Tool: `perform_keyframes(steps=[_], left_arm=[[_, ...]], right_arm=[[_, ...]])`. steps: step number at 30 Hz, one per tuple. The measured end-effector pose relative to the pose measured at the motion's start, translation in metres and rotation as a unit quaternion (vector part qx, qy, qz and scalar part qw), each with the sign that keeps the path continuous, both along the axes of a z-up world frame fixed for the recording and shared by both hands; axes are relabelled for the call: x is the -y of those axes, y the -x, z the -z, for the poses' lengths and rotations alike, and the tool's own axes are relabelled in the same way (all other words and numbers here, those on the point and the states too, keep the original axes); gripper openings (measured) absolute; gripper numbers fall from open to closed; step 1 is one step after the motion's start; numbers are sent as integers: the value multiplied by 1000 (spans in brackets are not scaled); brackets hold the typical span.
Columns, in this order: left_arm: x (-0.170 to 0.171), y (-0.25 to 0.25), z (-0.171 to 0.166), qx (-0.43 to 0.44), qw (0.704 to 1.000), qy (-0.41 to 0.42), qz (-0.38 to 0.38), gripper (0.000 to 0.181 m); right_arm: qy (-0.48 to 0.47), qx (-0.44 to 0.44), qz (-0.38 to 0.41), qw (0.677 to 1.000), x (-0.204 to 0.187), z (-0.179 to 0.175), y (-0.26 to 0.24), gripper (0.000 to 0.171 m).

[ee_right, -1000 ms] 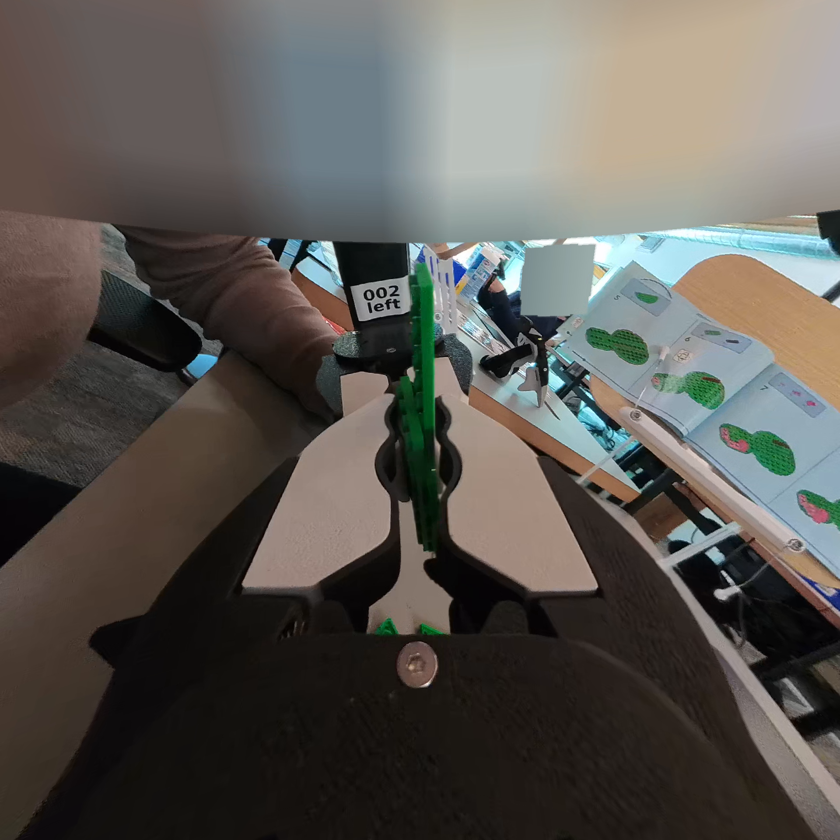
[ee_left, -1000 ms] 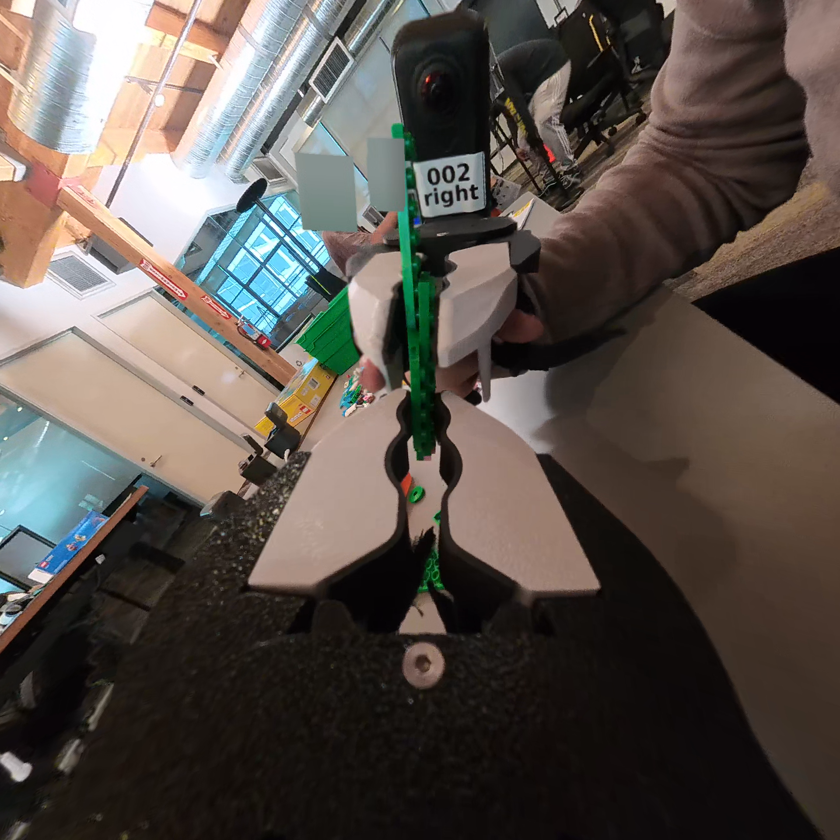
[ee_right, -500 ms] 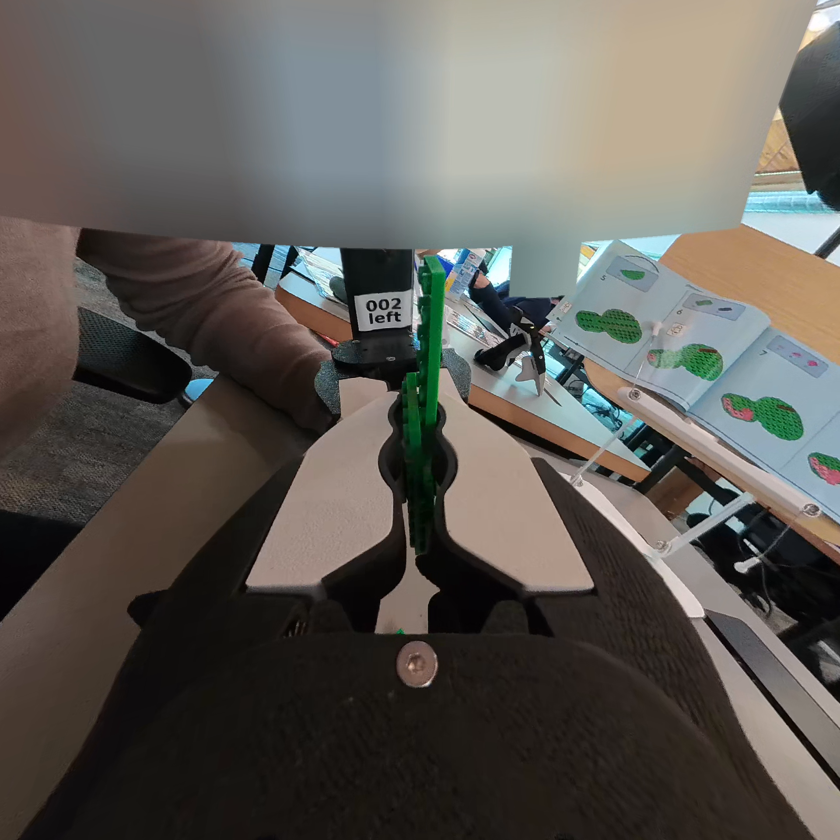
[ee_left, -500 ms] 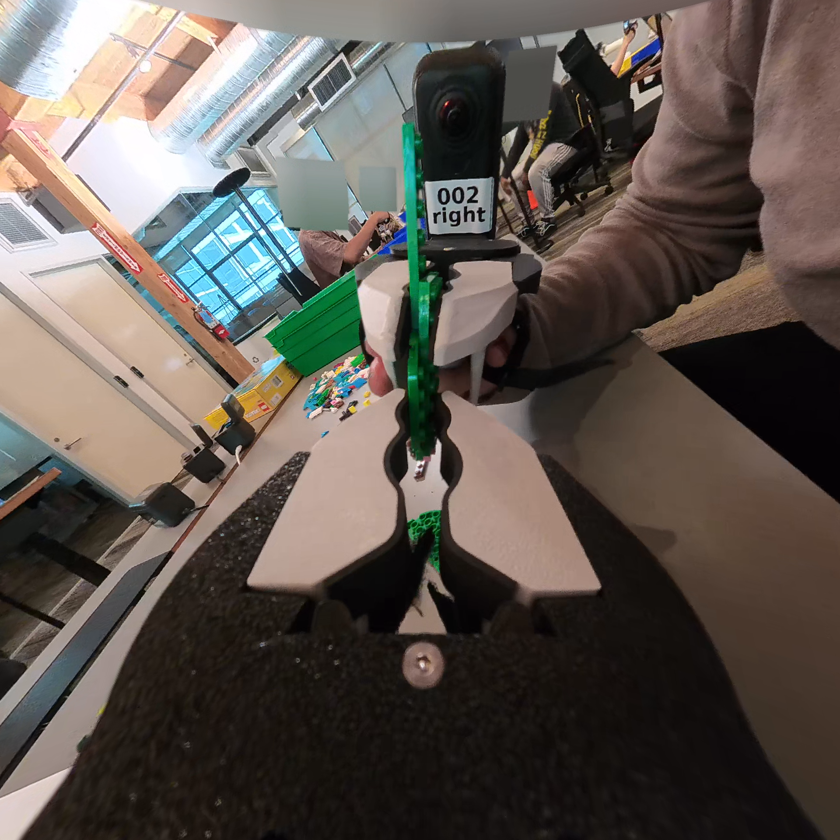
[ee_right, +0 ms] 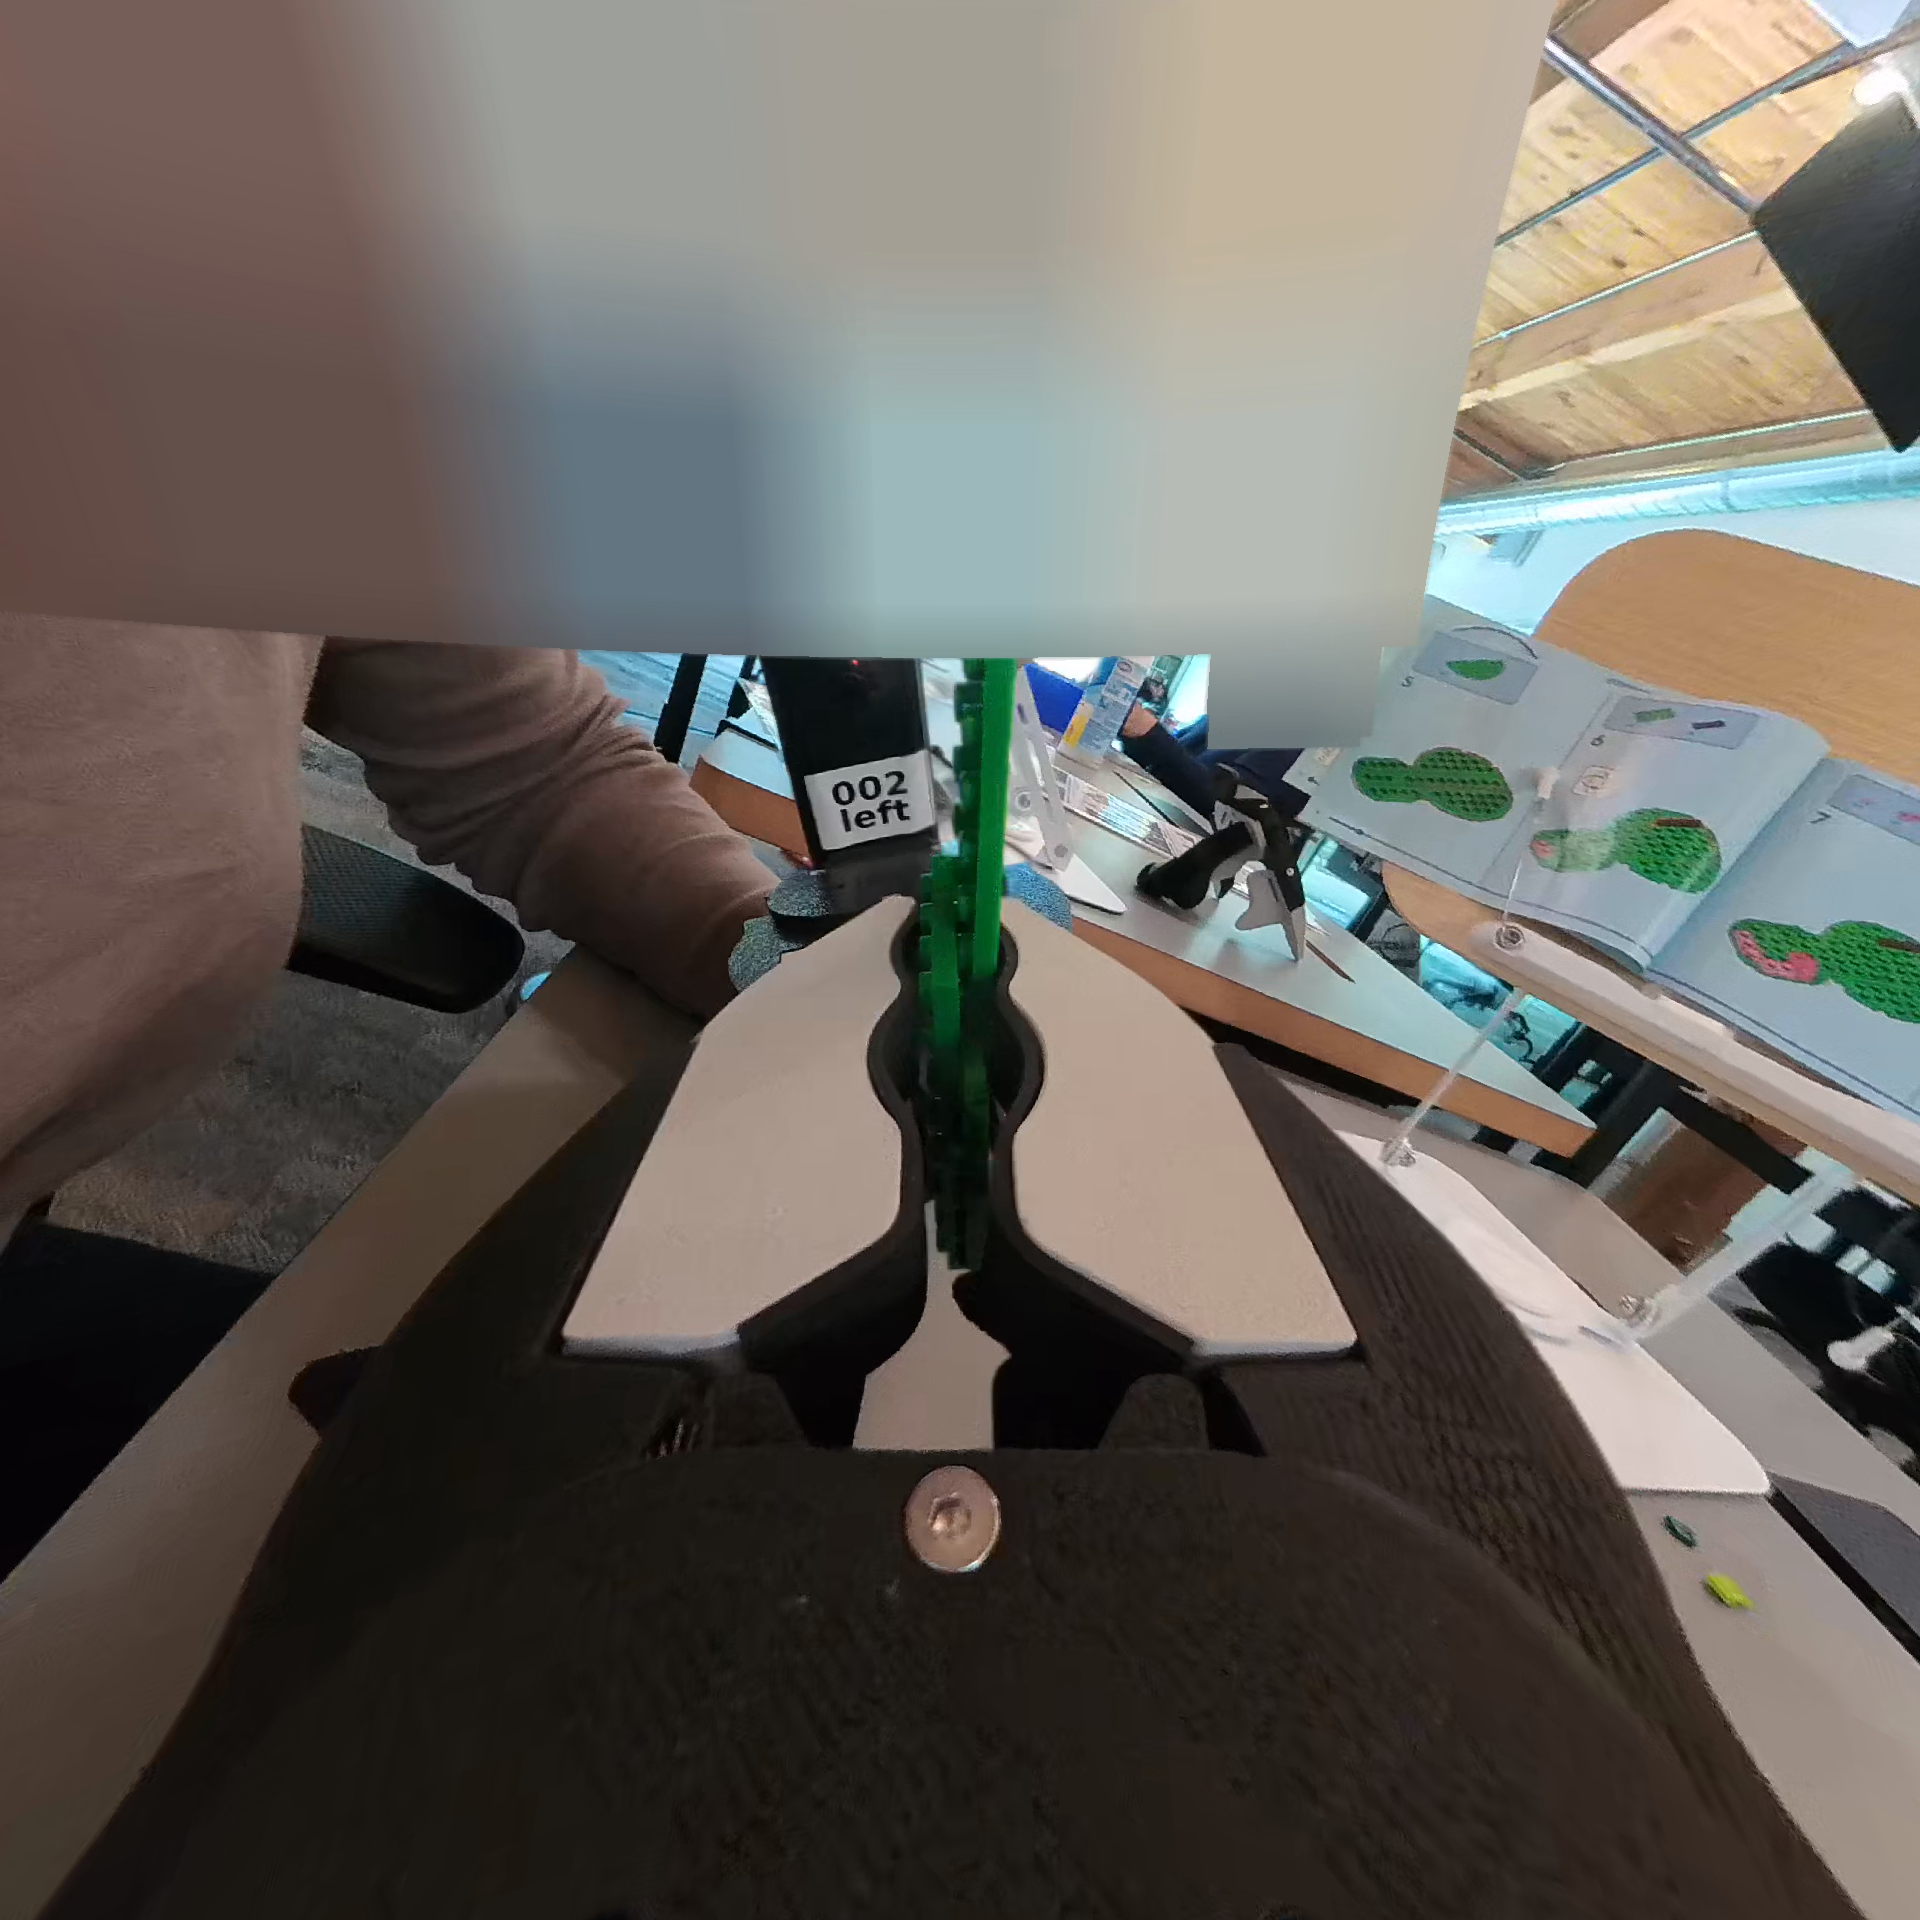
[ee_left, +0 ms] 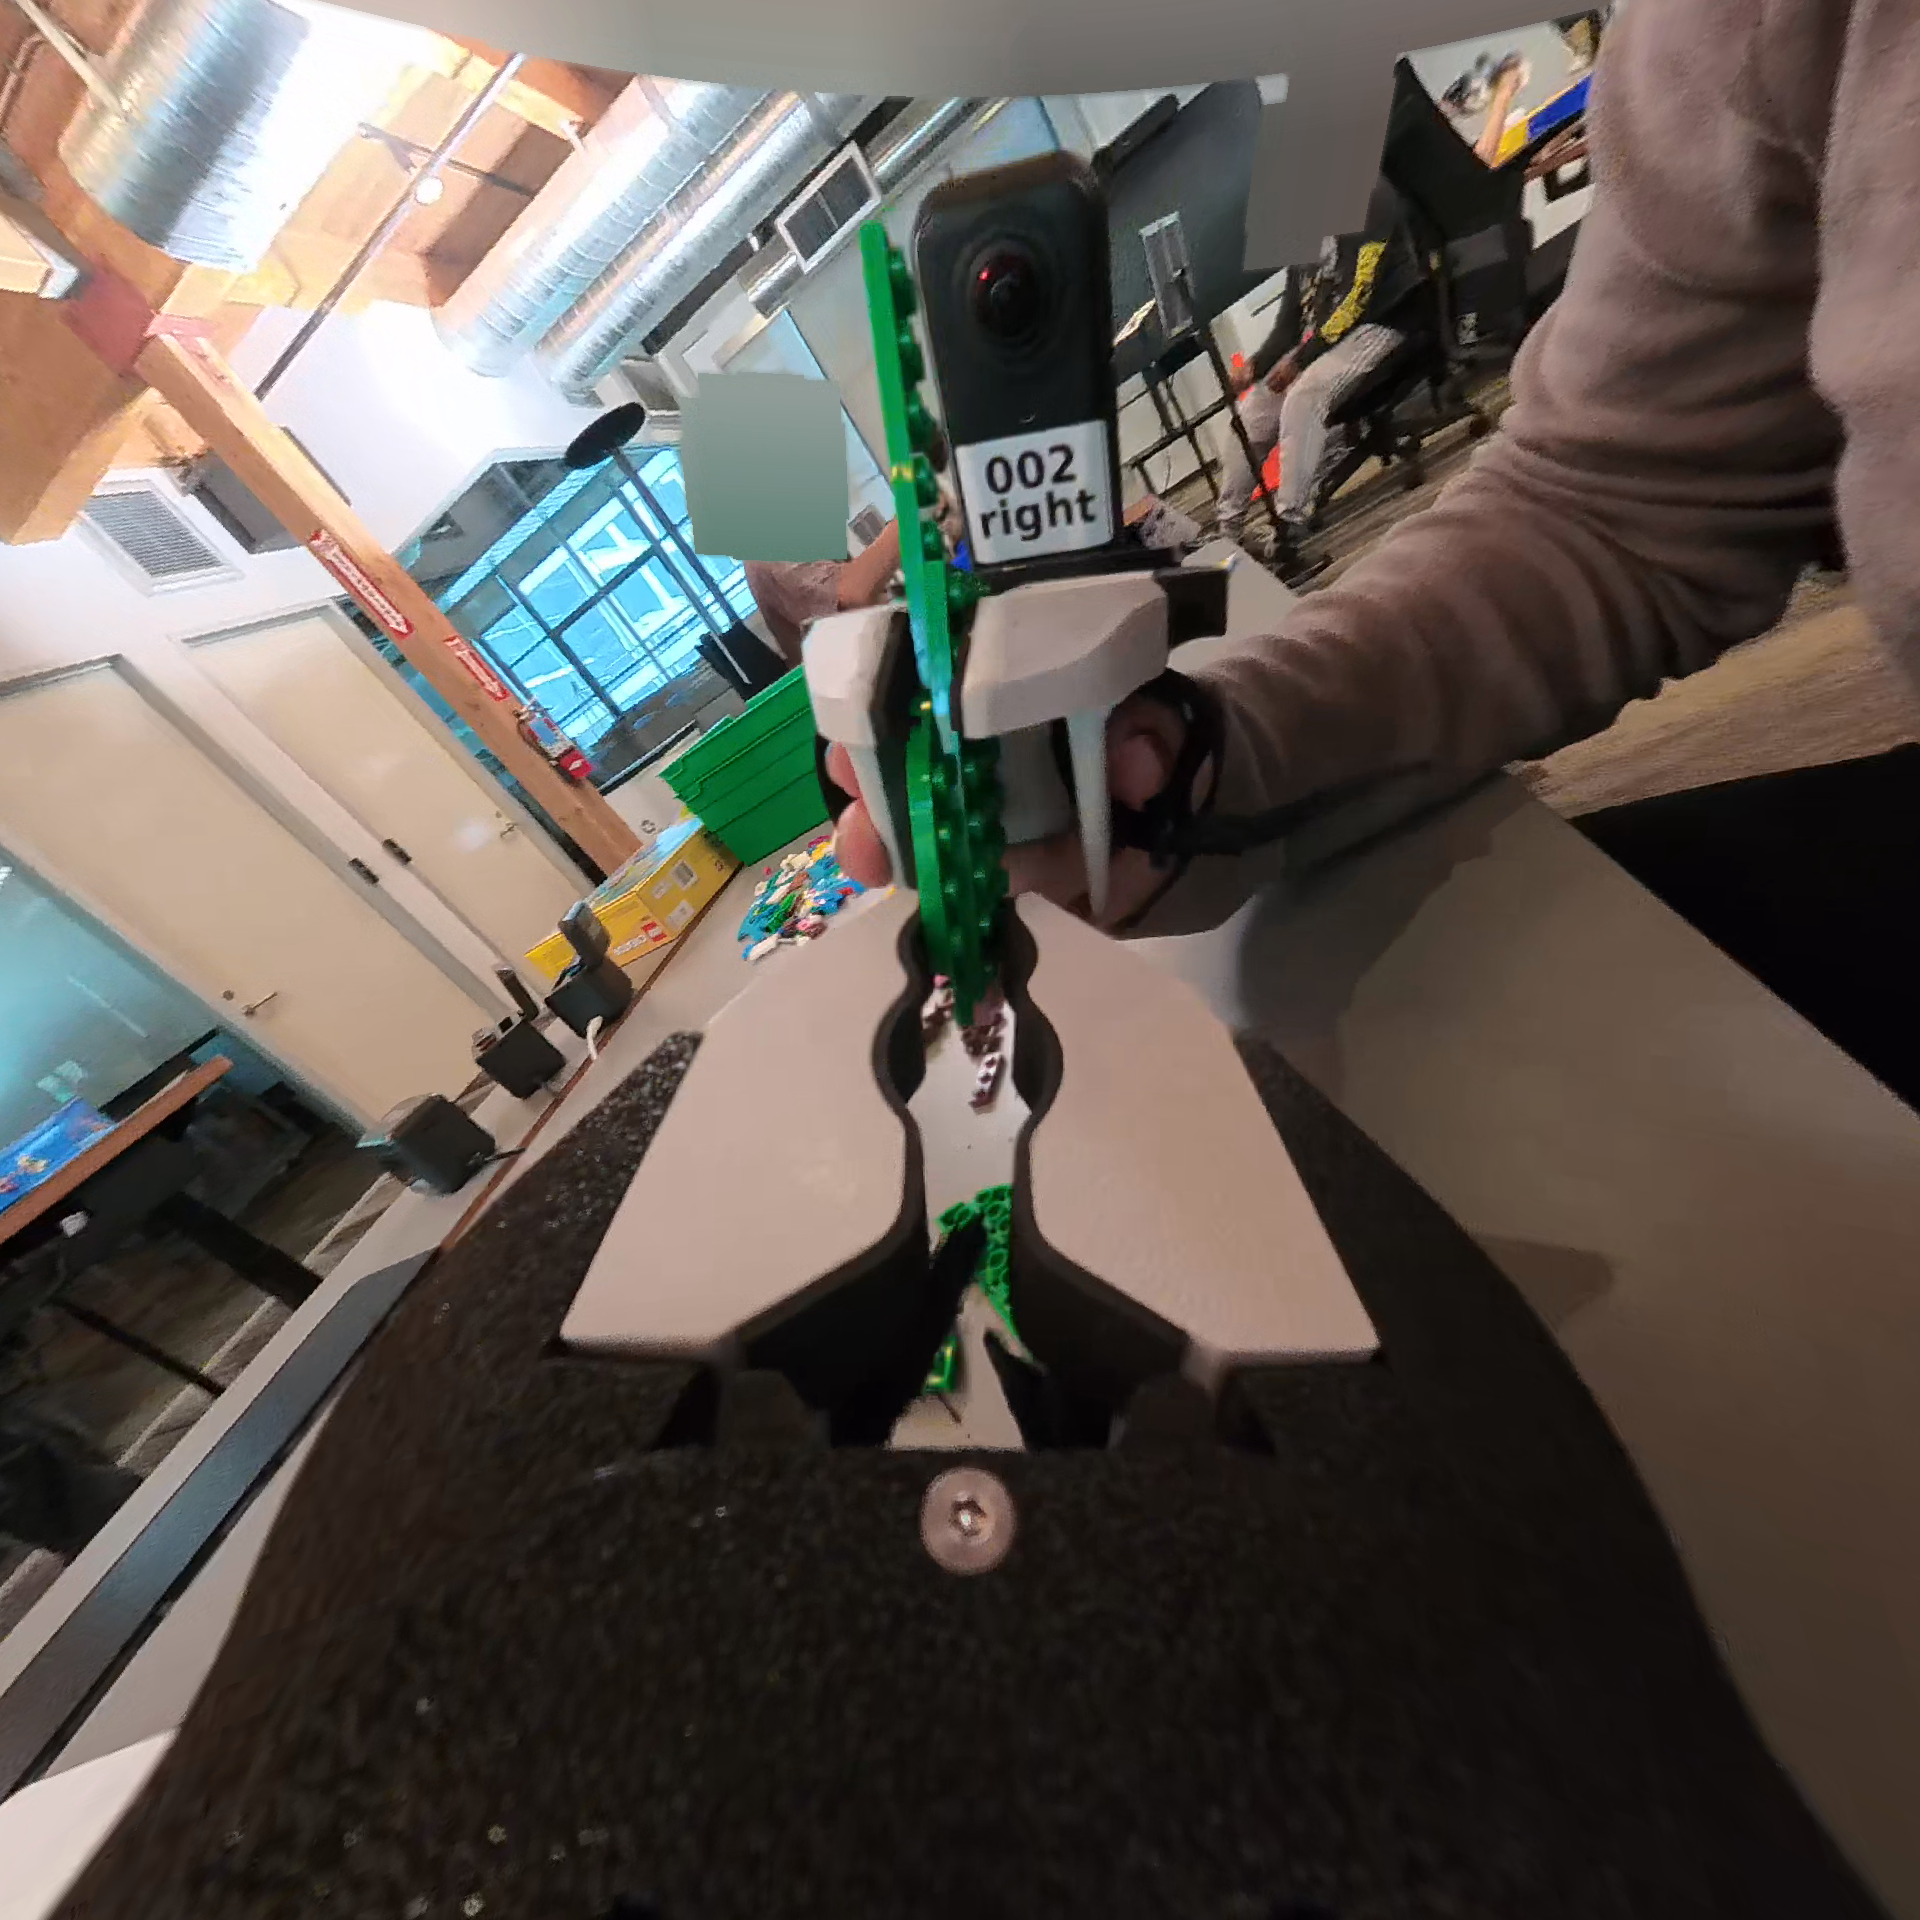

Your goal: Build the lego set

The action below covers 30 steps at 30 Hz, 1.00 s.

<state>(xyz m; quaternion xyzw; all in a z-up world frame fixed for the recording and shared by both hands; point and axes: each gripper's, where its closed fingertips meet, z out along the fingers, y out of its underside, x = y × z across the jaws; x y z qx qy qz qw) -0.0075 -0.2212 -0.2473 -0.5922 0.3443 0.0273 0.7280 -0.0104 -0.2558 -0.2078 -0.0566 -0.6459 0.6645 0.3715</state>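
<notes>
A green Lego plate assembly is held upright and edge-on between both grippers, above the grey table. My left gripper is closed on its lower end, with the fingers close on either side. My right gripper faces it from the far side and is shut on the plate's middle. In the right wrist view the plate runs deep between my right gripper's fingers and sticks out above the tips. The left gripper is mostly hidden behind them there.
An open instruction booklet stands on a clear holder at the right. Small pink pieces and a green piece lie on the table under the left gripper. A loose brick pile, yellow box and green bins are farther back. The grippers' ends are close to 5 cm from one another.
Both grippers have tilted and shifted while still holding the green plate between them. The left gripper's fingers now stand slightly wider apart, and pink pieces on the table have come into view below.
</notes>
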Motion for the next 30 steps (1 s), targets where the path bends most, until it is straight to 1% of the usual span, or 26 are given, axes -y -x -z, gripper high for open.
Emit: perform_keyframes(steps=[2,5,6,9,14,17,18,20,22,24,26,27,29,30], left_arm=[[-2,5,2,-8,1000,8,-13,10],[-6,17,3,-46,997,-6,-59,8],[-6,18,2,-57,996,-10,-64,8],[-7,22,2,-78,994,-15,-79,8],[-7,22,8,-92,993,-3,-74,8],[-7,20,10,-94,993,1,-68,9],[-8,19,10,-90,994,3,-67,13],[-9,20,9,-76,995,0,-68,15],[-11,23,4,-70,993,-24,-88,24],[-15,29,6,-78,991,-23,-109,31],[-19,35,11,-64,990,2,-126,39],[-21,38,13,-50,990,19,-128,45],[-24,46,14,-27,989,37,-144,64],[-25,52,11,-26,986,29,-162,67]], right_arm=[[0,3,2,1000,-2,2,2,8],[-16,-7,43,999,-10,7,11,18],[-28,-8,51,998,-12,10,13,21],[-55,-16,65,996,-16,13,15,20],[-108,-37,79,990,-16,20,15,13],[-119,-33,69,990,-15,22,13,10],[-120,-29,65,990,-14,23,13,7],[-115,-22,63,991,-16,22,13,7],[-98,-19,57,993,-18,18,12,7],[-86,-26,58,994,-21,14,11,7],[-90,-60,94,990,-27,9,15,7],[-104,-92,128,982,-31,6,18,7],[-155,-163,195,955,-38,5,23,7],[-192,-182,212,941,-38,10,24,7]])
